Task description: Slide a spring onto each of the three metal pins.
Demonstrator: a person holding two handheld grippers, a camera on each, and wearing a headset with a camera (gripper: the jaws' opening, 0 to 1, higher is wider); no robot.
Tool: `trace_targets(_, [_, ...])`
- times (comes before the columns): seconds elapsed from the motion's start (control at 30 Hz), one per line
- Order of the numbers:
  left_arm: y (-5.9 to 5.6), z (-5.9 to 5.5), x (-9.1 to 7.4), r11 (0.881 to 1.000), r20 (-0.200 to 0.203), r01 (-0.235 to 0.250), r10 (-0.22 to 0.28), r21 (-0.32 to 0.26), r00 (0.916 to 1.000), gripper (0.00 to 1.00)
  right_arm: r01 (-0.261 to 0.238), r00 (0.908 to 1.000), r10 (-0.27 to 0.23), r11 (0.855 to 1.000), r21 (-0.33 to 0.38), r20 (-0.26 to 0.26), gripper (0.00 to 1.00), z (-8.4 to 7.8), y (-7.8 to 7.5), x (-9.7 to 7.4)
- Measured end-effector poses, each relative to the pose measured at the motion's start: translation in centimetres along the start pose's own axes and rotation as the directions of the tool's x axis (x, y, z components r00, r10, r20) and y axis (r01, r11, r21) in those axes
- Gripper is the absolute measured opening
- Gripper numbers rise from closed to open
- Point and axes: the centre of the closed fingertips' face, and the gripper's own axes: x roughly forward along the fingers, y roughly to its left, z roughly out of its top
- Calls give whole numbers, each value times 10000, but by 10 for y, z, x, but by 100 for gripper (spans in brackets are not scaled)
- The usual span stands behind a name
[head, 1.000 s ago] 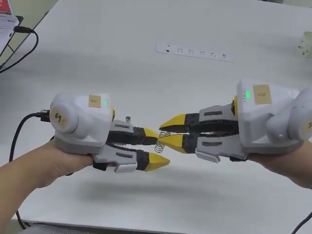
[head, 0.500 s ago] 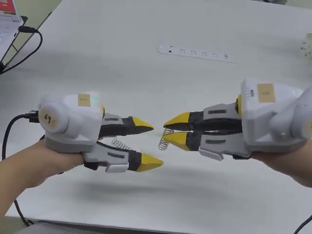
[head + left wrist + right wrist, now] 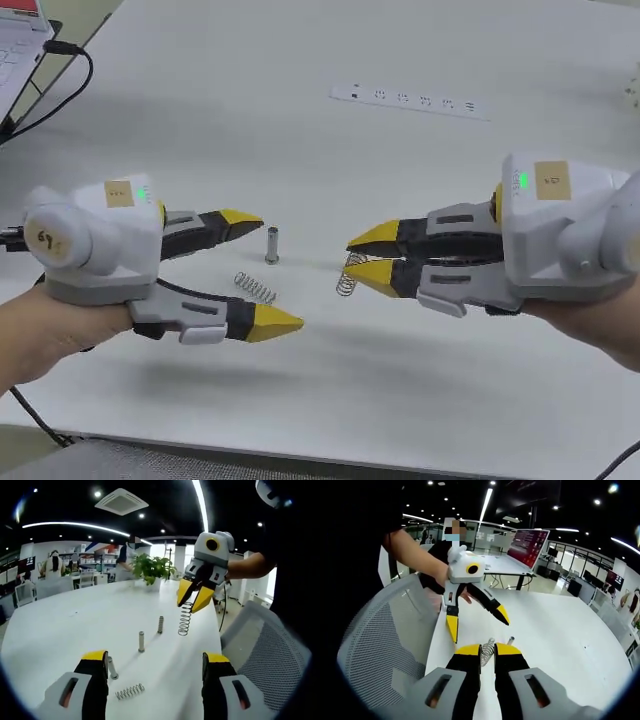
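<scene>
My right gripper [image 3: 358, 258] is shut on the top of a small steel spring [image 3: 347, 276], which hangs just above the white table [image 3: 300, 130]. The spring [image 3: 488, 652] shows pinched between its yellow tips [image 3: 470, 651]. My left gripper [image 3: 265, 270] stands open to the left, holding nothing. Between the two grippers a short metal pin [image 3: 271, 245] stands upright, and a second spring [image 3: 254, 288] lies flat beside it. In the left gripper view I see two bare pins [image 3: 141, 642] [image 3: 112, 668], a third pin [image 3: 160, 624] that looks coiled, the loose spring [image 3: 129, 691], and the right gripper [image 3: 196, 589] with its spring [image 3: 185, 620].
A white power strip [image 3: 410, 100] lies at the far middle of the table. A laptop [image 3: 20, 20] and a black cable [image 3: 60, 90] sit at the far left. The table's near edge [image 3: 300, 455] runs just below the grippers. A mesh chair [image 3: 380, 645] stands beside the table.
My left gripper has drawn back to the left and opened wider, uncovering the pin and the loose spring. The right gripper still holds its spring and has barely moved.
</scene>
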Motion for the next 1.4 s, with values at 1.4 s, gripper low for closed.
trace_targets(1.4, [14, -25, -40, 9930, 11, -917, 920, -741, 9958, 98, 960, 9931, -933, 9948, 347, -716, 7, -31, -37, -10])
